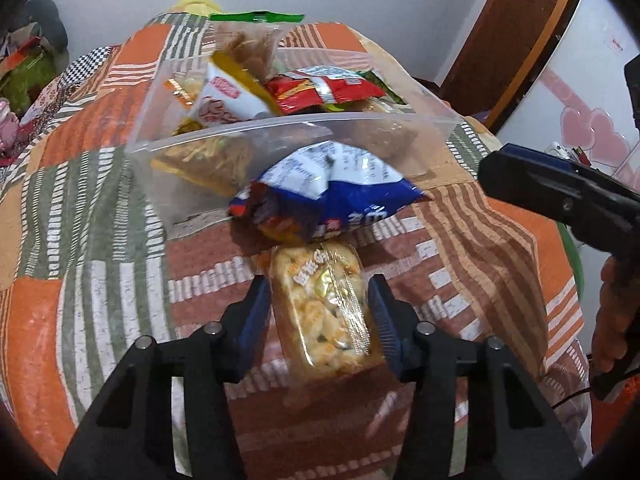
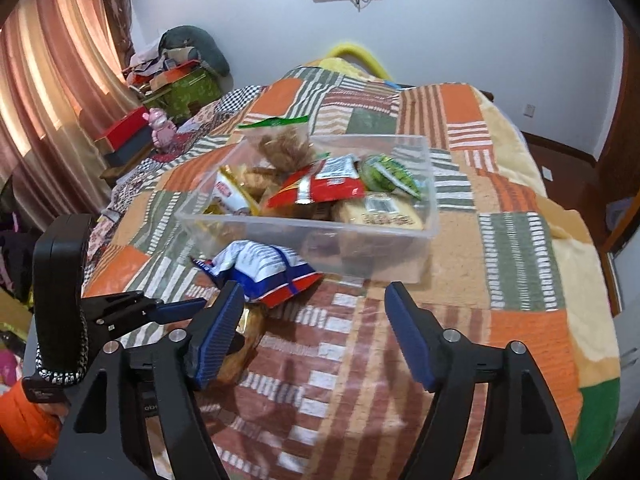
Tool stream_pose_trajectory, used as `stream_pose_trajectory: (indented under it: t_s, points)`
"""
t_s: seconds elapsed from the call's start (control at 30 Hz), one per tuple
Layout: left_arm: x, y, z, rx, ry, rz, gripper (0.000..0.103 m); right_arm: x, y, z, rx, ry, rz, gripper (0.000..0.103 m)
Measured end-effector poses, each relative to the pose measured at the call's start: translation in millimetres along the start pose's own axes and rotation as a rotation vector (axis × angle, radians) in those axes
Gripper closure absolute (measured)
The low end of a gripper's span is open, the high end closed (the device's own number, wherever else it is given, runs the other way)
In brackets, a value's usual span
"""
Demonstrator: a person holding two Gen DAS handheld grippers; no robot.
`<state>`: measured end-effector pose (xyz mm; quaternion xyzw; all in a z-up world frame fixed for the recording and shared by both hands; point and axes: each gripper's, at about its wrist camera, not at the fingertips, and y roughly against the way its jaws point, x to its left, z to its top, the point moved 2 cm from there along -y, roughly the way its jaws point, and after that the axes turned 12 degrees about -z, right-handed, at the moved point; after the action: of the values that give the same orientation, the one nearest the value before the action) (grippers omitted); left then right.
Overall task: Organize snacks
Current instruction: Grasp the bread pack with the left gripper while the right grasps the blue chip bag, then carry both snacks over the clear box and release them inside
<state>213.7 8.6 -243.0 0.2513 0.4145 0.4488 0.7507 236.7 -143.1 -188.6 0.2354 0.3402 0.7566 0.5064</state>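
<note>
My left gripper (image 1: 320, 312) is shut on a clear-wrapped rice cracker bar (image 1: 324, 312), held just above the patchwork bedspread. A blue and white snack bag (image 1: 324, 196) lies on the bed right ahead of it, against the clear plastic bin (image 1: 280, 128). The bin holds several snack packs, among them a red packet (image 1: 324, 88). In the right wrist view my right gripper (image 2: 314, 328) is open and empty above the bedspread, right of the blue and white bag (image 2: 264, 268) and in front of the bin (image 2: 360, 236). The left gripper shows there at the left (image 2: 160, 308).
The bed's patchwork cover (image 2: 512, 248) spreads around the bin. Boxes and clutter (image 2: 176, 80) stand by the curtain at far left. A wooden door (image 1: 516, 32) and a white cabinet with pink hearts (image 1: 592, 128) are to the right. The right gripper shows at the right of the left wrist view (image 1: 560, 196).
</note>
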Motion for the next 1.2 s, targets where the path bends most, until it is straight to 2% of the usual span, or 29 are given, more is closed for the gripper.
stream_pose_trajectory:
  t_s: [0.33,0.57,0.63,0.73,0.9,0.97,1.13,1.2]
  points:
    - [62,24,-17,-0.012,0.074,0.161,0.056,40,-28,-3,0.06,0.079,0.041,0.03]
    - [94,30,-22,-0.036,0.134,0.178,0.059,63,-57,-1,0.112,0.141,0.034,0.026]
    - [95,29,-21,-0.043,0.129,0.182,0.059,69,-66,-2,0.133,0.175,0.036,0.025]
    - [93,24,-19,-0.047,0.103,0.198,0.059,76,-77,-2,0.134,0.198,-0.004,0.018]
    - [87,19,-15,-0.048,0.068,0.211,0.06,74,-87,3,0.147,0.185,-0.027,0.018]
    - [86,19,-14,-0.05,0.068,0.204,0.06,73,-87,4,0.149,0.168,-0.009,0.02]
    - [82,21,-13,-0.052,0.067,0.191,0.06,71,-75,3,0.112,0.166,0.028,0.04]
    - [78,24,-13,-0.056,0.062,0.188,0.06,67,-69,1,0.102,0.161,0.046,0.041]
